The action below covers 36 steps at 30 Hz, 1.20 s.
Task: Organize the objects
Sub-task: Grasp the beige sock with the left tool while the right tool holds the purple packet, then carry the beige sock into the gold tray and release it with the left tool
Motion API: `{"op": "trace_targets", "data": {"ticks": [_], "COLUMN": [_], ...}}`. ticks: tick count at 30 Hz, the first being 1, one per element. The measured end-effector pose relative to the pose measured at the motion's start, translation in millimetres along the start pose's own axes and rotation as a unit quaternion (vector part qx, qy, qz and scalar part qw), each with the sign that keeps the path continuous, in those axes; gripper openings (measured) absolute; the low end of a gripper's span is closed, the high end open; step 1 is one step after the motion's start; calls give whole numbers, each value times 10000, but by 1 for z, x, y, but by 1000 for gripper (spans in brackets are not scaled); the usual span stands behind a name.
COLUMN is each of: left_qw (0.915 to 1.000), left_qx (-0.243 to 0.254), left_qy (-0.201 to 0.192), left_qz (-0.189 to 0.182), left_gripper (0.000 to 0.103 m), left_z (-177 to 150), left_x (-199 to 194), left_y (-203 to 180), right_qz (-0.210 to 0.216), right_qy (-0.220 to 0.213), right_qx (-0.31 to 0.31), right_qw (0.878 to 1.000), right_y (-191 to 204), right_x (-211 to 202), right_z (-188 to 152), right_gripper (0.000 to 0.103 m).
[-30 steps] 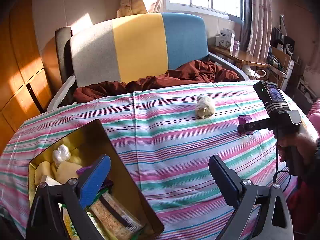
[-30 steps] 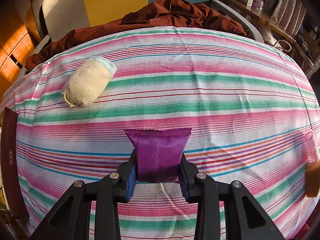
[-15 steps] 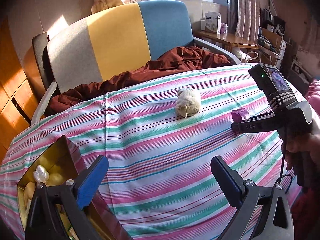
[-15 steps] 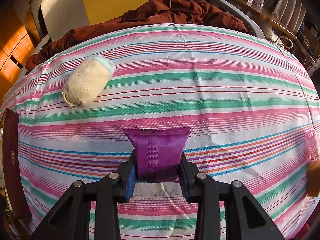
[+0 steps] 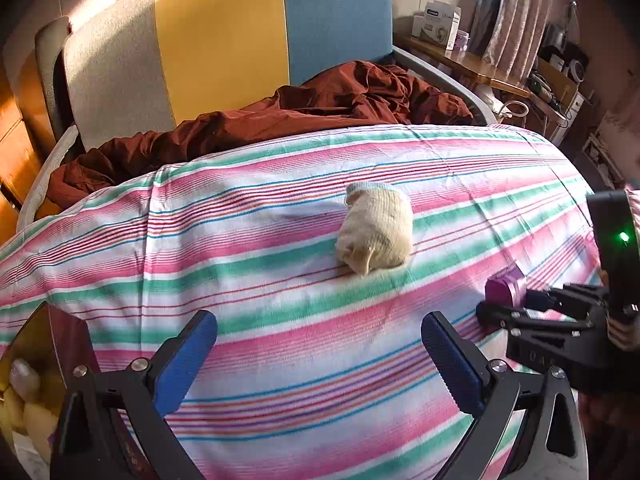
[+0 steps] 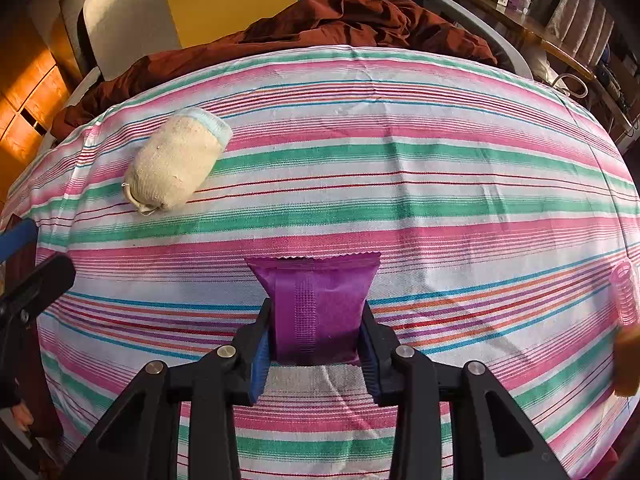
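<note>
My left gripper is open and empty above the striped tablecloth. A cream rolled sock lies ahead of it, a little right of centre; it also shows in the right wrist view at the left. My right gripper is shut on a purple snack packet just above the cloth. That gripper and packet appear at the right in the left wrist view. A gold tin with snacks sits at the lower left.
A pink hair roller and an orange item lie at the table's right edge. A sofa with a brown cloth stands behind the table. A side table with a box is at the back right.
My left gripper has swung right, away from the tin and closer to the sock. The right gripper still holds the purple packet in nearly the same place.
</note>
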<state>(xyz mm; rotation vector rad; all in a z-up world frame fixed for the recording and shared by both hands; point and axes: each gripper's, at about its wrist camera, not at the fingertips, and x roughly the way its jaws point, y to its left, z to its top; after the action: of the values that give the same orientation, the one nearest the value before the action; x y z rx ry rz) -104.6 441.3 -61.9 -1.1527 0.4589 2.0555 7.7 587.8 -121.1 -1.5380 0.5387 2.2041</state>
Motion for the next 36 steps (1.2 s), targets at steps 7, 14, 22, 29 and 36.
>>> {"op": "trace_targets", "data": {"ticks": [7, 14, 22, 29, 36], "left_qw": [9998, 9996, 9974, 9997, 9993], "left_qx": [81, 186, 632, 196, 129], "left_qy": [-57, 170, 192, 58, -205], "left_qz": [-183, -148, -286, -93, 270], "left_gripper": [102, 90, 53, 53, 53], "left_z": [39, 61, 52, 10, -70], "left_x": [34, 77, 88, 57, 8], "left_y": [-17, -32, -47, -28, -24], "right_qz": [21, 12, 13, 6, 38], "right_qy": [7, 22, 4, -7, -35], "right_qx": [-11, -50, -112, -203, -226], "right_qw": [10000, 10000, 9999, 9998, 9997], "right_y": [-4, -9, 3, 3, 3], "right_x": [-2, -8, -6, 0, -1], "right_z": [1, -6, -7, -4, -5], "right_gripper": [40, 40, 41, 39, 39]}}
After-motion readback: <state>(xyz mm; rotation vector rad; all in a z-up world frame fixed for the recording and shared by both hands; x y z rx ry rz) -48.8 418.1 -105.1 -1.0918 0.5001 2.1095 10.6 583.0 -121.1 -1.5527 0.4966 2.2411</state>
